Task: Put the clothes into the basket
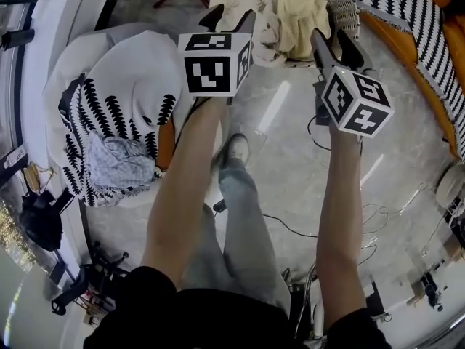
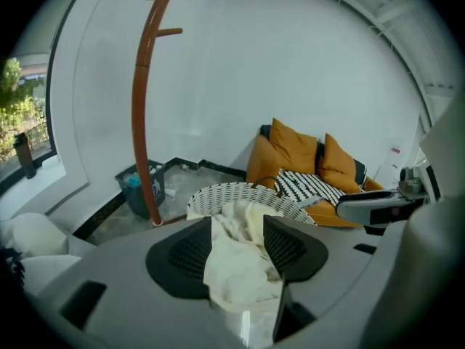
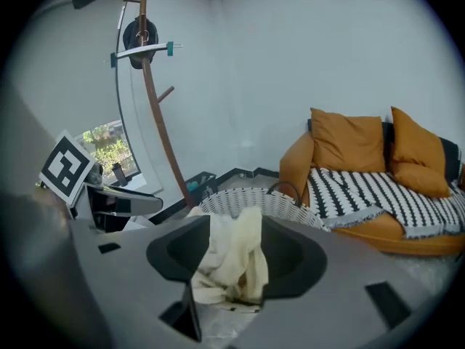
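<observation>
A white woven basket (image 1: 343, 4) stands on the floor ahead; its rim also shows in both gripper views (image 2: 218, 193) (image 3: 285, 203). A white garment (image 1: 245, 4) and a pale yellow garment (image 1: 301, 9) are heaped over it. My left gripper (image 1: 231, 19) reaches to the white garment (image 2: 236, 257), which lies loosely in the gap between its parted jaws. My right gripper (image 1: 333, 41) is at the yellow garment (image 3: 234, 260), which hangs between its parted jaws above the rim. Neither pair of pads is seen pressing the cloth.
An orange sofa (image 1: 436, 64) with a black-and-white striped blanket (image 3: 378, 191) curves along the right. At the left is a round white seat (image 1: 109, 71) with patterned cloths. A brown coat stand (image 2: 142, 100) and a dark bin (image 2: 138, 187) stand behind the basket. Cables (image 1: 349, 231) lie on the floor.
</observation>
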{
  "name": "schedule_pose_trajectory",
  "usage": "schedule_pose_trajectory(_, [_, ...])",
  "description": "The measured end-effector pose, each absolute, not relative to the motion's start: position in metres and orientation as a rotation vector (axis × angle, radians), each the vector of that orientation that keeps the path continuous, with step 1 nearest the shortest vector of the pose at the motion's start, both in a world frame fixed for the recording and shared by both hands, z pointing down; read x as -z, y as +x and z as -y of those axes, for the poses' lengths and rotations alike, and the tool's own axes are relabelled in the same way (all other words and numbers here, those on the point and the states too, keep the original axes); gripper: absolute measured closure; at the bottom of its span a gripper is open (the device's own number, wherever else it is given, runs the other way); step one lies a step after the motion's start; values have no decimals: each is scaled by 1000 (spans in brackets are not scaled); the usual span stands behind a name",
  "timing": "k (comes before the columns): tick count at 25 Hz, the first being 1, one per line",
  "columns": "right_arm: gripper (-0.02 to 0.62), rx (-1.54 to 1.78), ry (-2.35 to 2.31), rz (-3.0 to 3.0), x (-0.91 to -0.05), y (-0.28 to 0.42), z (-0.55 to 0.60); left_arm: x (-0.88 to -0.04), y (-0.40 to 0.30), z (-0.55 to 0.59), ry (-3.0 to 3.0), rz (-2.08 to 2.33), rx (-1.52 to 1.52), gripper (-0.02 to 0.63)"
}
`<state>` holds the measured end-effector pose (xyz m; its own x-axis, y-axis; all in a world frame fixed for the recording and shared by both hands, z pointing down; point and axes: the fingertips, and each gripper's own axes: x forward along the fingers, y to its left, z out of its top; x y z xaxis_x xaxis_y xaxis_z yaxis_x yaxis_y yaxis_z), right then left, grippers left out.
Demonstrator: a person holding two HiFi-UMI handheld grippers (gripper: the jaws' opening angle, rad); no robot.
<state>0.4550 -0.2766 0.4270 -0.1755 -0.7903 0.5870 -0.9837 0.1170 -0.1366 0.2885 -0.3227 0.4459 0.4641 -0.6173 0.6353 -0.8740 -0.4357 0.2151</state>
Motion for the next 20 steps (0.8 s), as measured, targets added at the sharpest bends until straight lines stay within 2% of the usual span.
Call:
schedule_pose_trajectory(5, [397, -790, 1667, 2036, -448, 425, 252, -456, 244, 293, 2117, 1277, -596, 407])
schedule_pose_trajectory(11, [499, -792, 1541, 2137, -449, 333, 226, -460, 143, 234, 2003, 1375, -550, 408])
schedule_pose_trajectory(12, [522, -790, 1495, 2164, -449, 314, 221, -460, 121, 223, 1966, 1419, -538, 423])
schedule_pose_trajectory(13, [539, -790, 1437, 2194, -450, 295, 215, -459, 98, 211, 1923, 1474, -519, 473])
schedule_pose_trajectory(14, [546, -795, 1376, 2222, -451, 274, 209, -457, 75, 199, 1883, 1530, -496, 559])
schedule_pose_trajectory(15, [556, -804, 1319, 2247, -452, 254, 201, -455, 52, 186, 1851, 1575, -471, 584])
schedule_pose_trajectory(20, [581, -798, 1044, 2357, -457, 141, 144, -454, -55, 110, 1723, 1719, -407, 597])
